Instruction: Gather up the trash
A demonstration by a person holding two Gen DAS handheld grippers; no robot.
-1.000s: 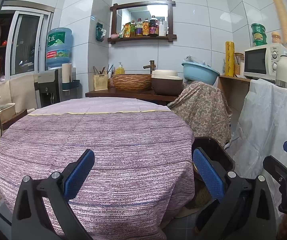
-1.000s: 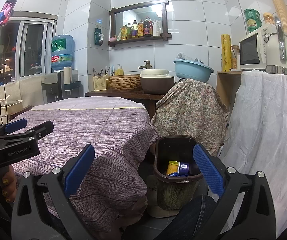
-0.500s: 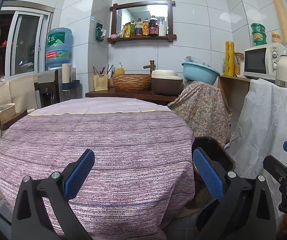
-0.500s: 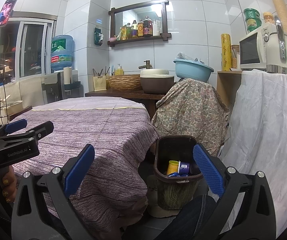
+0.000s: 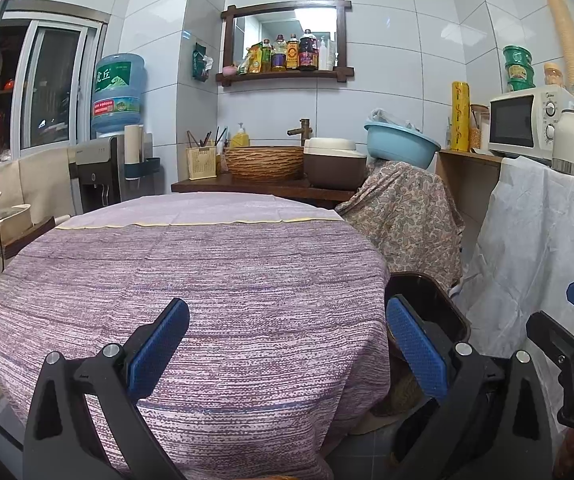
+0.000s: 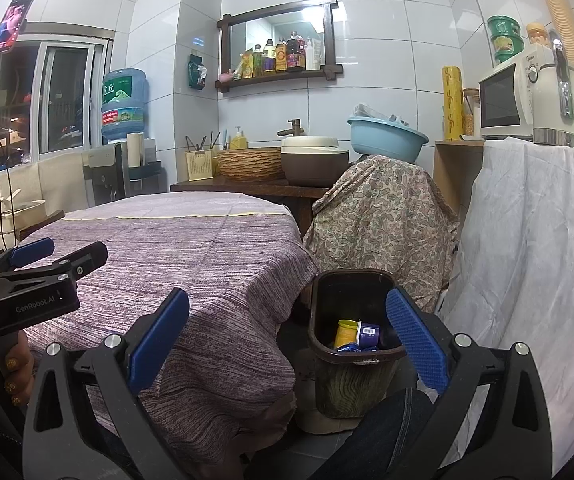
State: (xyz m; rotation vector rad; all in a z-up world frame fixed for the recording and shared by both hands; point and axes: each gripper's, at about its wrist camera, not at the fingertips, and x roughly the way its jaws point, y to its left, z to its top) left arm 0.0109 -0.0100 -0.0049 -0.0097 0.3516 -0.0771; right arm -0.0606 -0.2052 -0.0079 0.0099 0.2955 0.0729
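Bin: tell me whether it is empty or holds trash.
Holds trash: the bin has a yellow cup and a barcoded container inside.

I am facing white tiled walls (image 5: 387, 92), where a wood-framed mirror (image 5: 285, 30) is catching ceiling light. A window (image 5: 51, 88) is showing darkness at my left, and a wooden counter (image 5: 243, 185) is standing behind the cloth-covered table (image 5: 207, 264).

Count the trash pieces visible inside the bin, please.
3: a yellow can, a purple-labelled cup beside it, a blue wrapper in front, all inside the bin. More may lie underneath.
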